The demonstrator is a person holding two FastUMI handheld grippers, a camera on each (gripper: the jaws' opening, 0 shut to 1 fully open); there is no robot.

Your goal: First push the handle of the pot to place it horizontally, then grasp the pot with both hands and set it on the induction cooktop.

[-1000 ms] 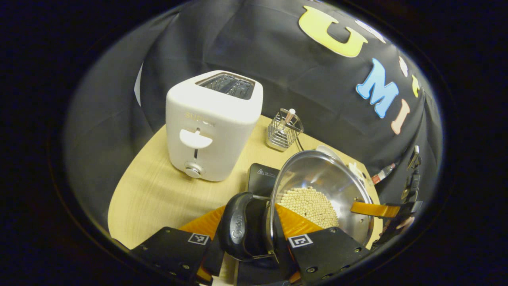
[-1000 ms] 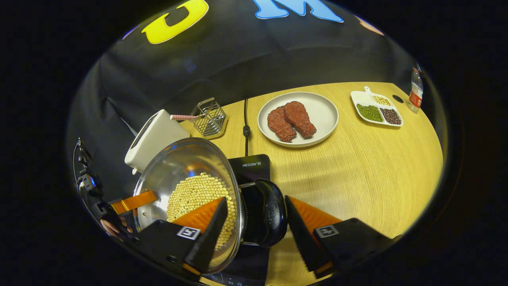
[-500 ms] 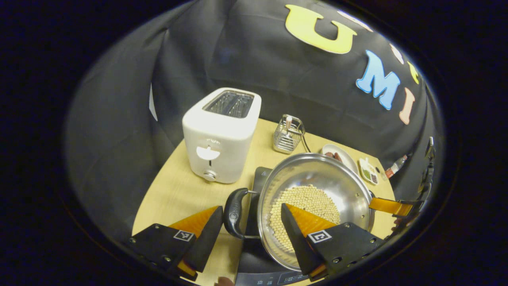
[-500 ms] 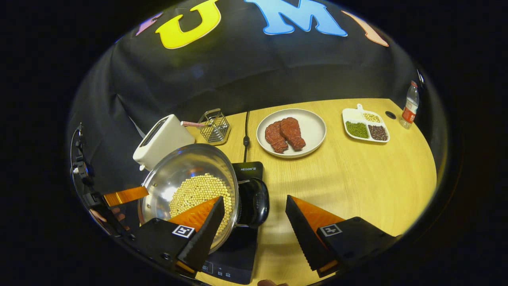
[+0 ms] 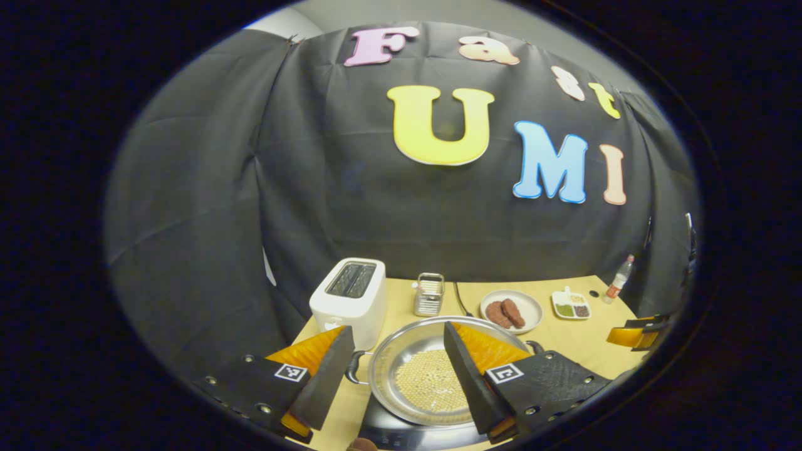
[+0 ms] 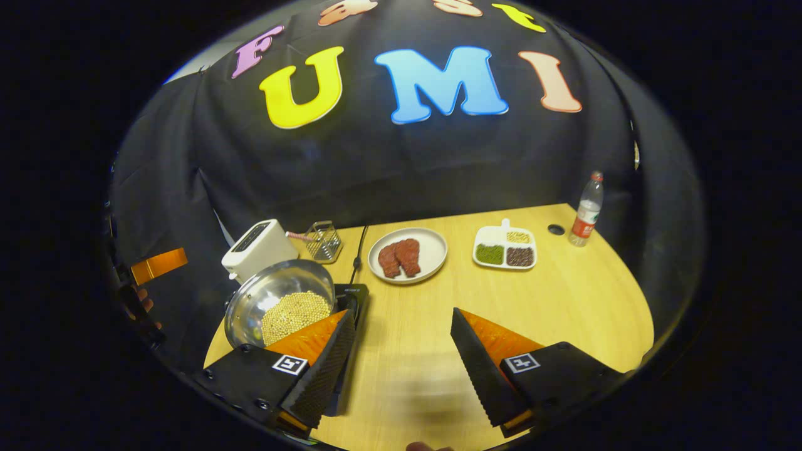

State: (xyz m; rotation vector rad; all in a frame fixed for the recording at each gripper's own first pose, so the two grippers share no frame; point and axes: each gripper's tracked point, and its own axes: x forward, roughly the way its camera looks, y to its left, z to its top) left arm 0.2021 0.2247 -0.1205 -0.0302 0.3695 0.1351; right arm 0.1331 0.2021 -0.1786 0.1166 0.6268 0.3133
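in the left gripper view, the left gripper (image 5: 395, 369) sits nearest, its two wedge-shaped fingers (image 5: 322, 369) spread wide apart and holding nothing; each is black with an orange ribbed face and a small square marker on its base. between and just past them is the pot (image 5: 432, 376), a round, shallow, shiny steel pan with a layer of small pale round beans (image 5: 429, 385) across its bottom. it rests on the cooktop (image 5: 401, 435), a flat glossy black slab showing under its near rim. a curved black handle (image 5: 352, 368) juts level from the pot's left side, and another shows at its right rim. behind the pot stand a smooth white toaster (image 5: 351, 300) with rounded corners and two top slots, a small wire basket (image 5: 429, 294), a round white plate (image 5: 526, 308) bearing two reddish-brown pieces of meat (image 5: 504, 312), a divided white dish (image 5: 571, 305) and a clear bottle (image 5: 617, 287), all on a pale wood-grain table (image 5: 576, 341).

in the right gripper view, the right gripper (image 6: 401, 369) is nearest, its serrated orange-and-black fingers (image 6: 482, 360) likewise wide apart and empty over bare tabletop. the pot (image 6: 279, 300) lies left of them on the cooktop (image 6: 351, 294). the left gripper's orange finger (image 6: 160, 265) shows at the far left edge, well apart from the pot.
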